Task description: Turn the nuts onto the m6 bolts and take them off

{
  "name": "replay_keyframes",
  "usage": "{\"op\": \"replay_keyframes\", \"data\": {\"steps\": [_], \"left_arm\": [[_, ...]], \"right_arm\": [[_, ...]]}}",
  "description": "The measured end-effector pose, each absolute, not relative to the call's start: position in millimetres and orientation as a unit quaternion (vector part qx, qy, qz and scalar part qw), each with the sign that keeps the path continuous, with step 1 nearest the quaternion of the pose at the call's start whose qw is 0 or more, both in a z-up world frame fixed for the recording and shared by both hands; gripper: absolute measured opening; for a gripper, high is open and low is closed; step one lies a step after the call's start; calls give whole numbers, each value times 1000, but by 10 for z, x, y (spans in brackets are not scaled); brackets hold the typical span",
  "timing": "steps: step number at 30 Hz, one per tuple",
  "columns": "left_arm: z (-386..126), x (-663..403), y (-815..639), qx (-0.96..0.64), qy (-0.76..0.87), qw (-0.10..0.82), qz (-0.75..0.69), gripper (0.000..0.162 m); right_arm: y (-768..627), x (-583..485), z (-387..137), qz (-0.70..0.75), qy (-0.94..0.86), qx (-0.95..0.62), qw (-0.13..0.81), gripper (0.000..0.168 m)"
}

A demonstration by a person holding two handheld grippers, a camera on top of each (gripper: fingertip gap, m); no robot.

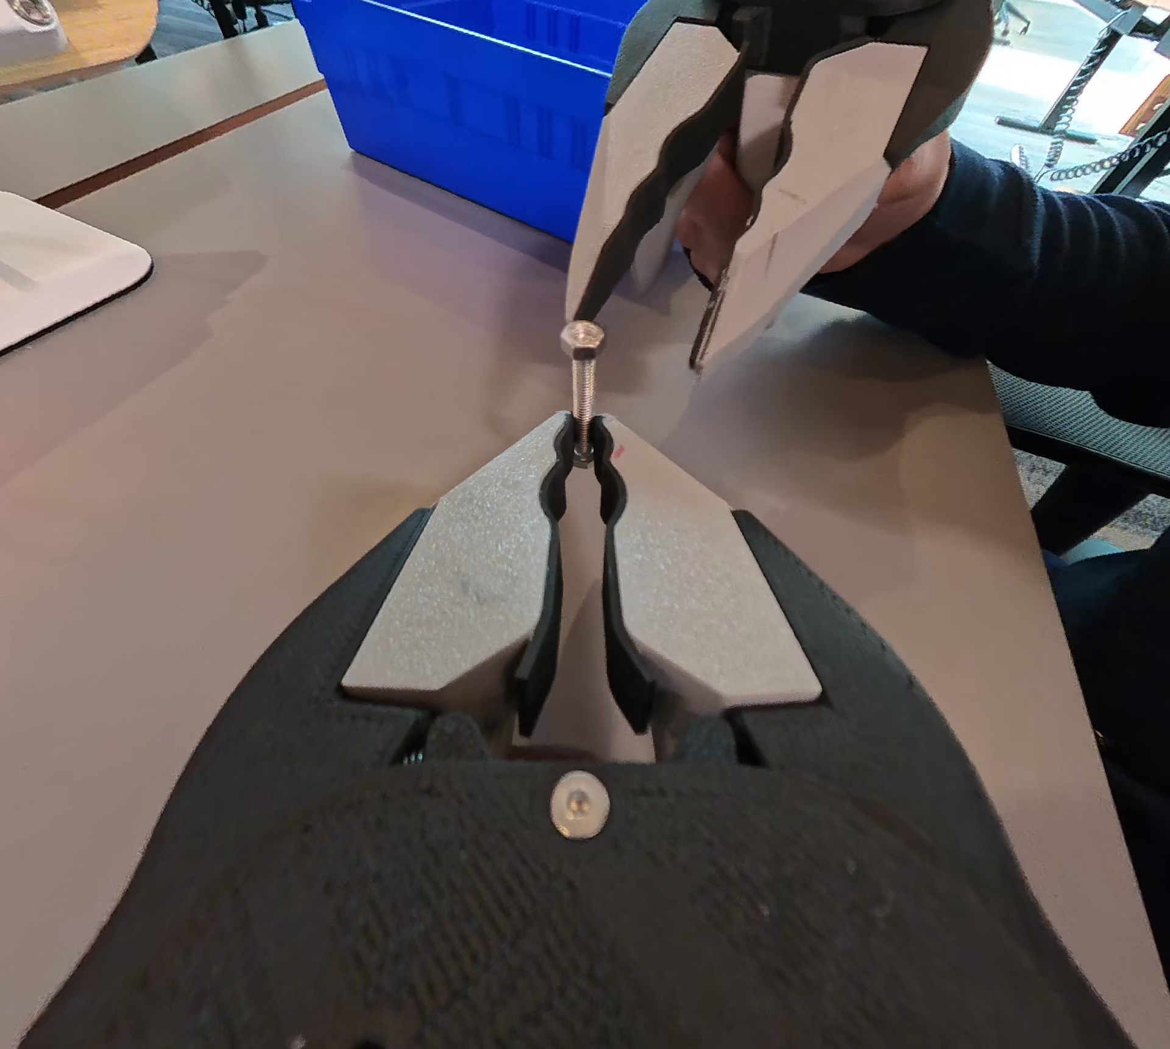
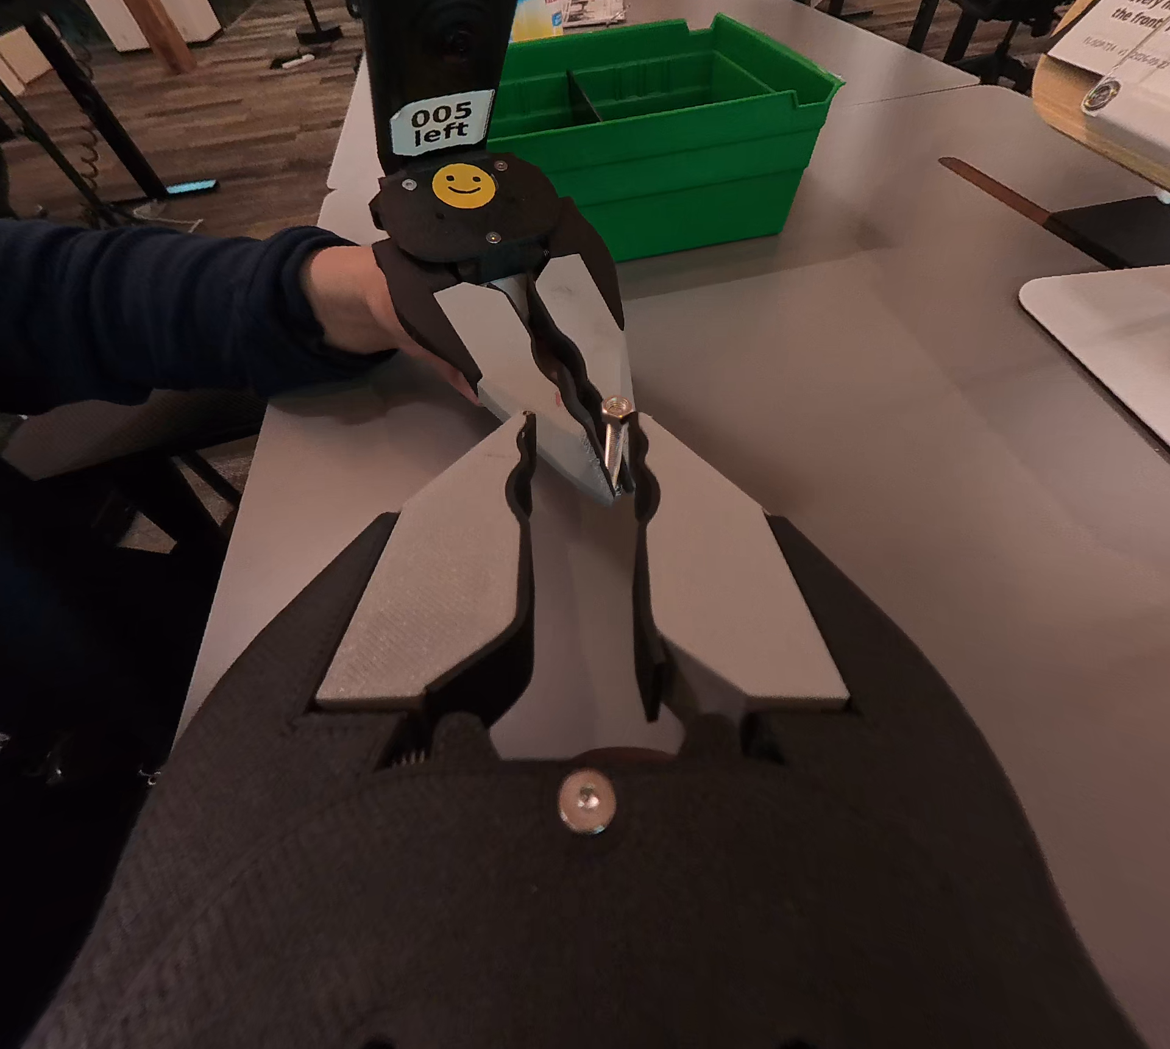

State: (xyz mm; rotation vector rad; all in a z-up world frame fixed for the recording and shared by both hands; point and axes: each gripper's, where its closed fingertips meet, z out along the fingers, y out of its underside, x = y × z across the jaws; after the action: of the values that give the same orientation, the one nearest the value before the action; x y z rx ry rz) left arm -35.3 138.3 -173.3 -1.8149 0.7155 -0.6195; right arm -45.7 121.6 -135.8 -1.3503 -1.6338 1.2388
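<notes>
Left gripper (image 1: 584, 436) pinches the bolt (image 1: 581, 385) near its nut (image 1: 582, 456), fingers nearly closed. Right gripper (image 1: 636, 341) stands wide apart, one fingertip (image 1: 585, 315) touching the bolt's hex head (image 1: 582, 340).

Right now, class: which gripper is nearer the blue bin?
Right. The right gripper hovers open just in front of the blue bin; the left gripper, clamping the bolt, sits farther back.

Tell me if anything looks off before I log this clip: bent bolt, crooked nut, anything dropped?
Nothing stands out. The left gripper holds the bolt straight by its lower shank, the nut sits level on its far end, and the open right gripper touches the nut with one fingertip. Nothing lies dropped nearby.
</notes>
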Motion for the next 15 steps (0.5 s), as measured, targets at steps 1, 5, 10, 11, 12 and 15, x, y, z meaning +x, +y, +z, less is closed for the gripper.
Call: {"op": "replay_keyframes", "data": {"steps": [1,5,10,11,12,15], "left_arm": [[-1735,-361,1388,-758,296,521,-258,4],[-1736,-363,1390,-758,296,521,-257,4],[-1740,-328,1372,-756,304,519,-258,4],[-1742,-320,1367,-756,306,518,-258,4],[-1746,-317,1367,-756,307,518,-257,4],[-1742,-338,1382,-758,301,519,-256,4]], "right_arm": [[1220,-448,-1346,477,-625,-517,337,26],[1262,-437,-1318,479,-618,-521,343,25],[1241,-491,-1343,482,-617,-522,338,28],[1231,-503,-1355,479,-620,-522,338,28],[1221,-509,-1365,477,-623,-521,337,28],[1206,-501,-1374,473,-626,-520,337,28]]}}
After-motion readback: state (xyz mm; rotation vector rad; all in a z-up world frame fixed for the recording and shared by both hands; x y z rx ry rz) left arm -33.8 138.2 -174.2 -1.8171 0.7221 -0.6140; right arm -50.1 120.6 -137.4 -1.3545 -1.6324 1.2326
